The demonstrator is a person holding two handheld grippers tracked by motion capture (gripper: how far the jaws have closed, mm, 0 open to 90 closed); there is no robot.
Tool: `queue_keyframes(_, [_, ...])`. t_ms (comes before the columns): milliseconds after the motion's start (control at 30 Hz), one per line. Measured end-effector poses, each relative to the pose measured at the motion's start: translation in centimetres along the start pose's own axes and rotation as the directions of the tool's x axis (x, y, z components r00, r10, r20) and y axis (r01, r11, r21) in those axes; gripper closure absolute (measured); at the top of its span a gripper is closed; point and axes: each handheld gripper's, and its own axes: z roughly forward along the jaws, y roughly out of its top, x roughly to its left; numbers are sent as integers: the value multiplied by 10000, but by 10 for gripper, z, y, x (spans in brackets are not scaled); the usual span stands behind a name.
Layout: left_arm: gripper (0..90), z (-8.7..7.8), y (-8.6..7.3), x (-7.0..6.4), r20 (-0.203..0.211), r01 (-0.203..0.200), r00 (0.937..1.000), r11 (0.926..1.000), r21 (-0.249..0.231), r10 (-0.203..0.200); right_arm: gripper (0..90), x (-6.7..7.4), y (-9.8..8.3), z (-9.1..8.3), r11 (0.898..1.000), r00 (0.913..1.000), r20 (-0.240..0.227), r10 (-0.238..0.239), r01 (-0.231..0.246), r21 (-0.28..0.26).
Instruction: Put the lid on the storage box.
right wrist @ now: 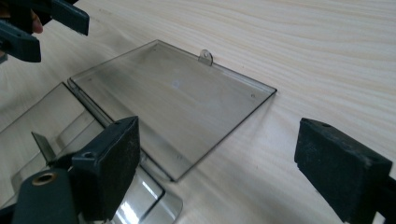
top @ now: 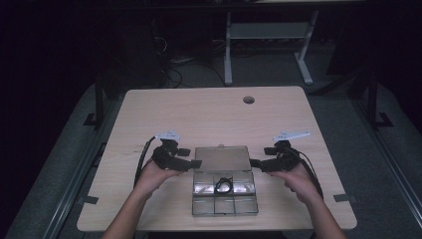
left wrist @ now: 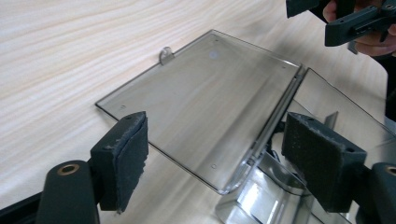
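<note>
Two bare forearms come in at the bottom, each hand holding black tongs. Left tongs (top: pixel 195 164) sit by the left edge of a clear plastic box (top: pixel 224 198), and right tongs (top: pixel 255 163) sit by its right edge. Both are wide apart and grip nothing, and their pads (left wrist: pixel 125 158) look dark and rough. Its flat, see-through lid (top: pixel 222 158) lies open on the pale wooden surface (top: pixel 199 109). Little square pockets split the box, and a black ring (top: pixel 223 185) sits in the middle one.

A dim lab: a bare wooden table (top: pixel 209 114), floor cables (top: pixel 171 69), a white desk frame (top: pixel 268 45).
</note>
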Motion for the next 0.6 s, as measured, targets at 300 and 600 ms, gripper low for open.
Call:
queue_keyframes(300, [192,9,1,12,-75,317,9995,9991,267,-315,141,-5,12,30,9971,9990,-351,287,-261,712])
queue_keyframes(600, [184,29,-5,26,-66,891,9960,9948,491,-889,146,-10,13,47,9930,9971,-544,540,-479,1077])
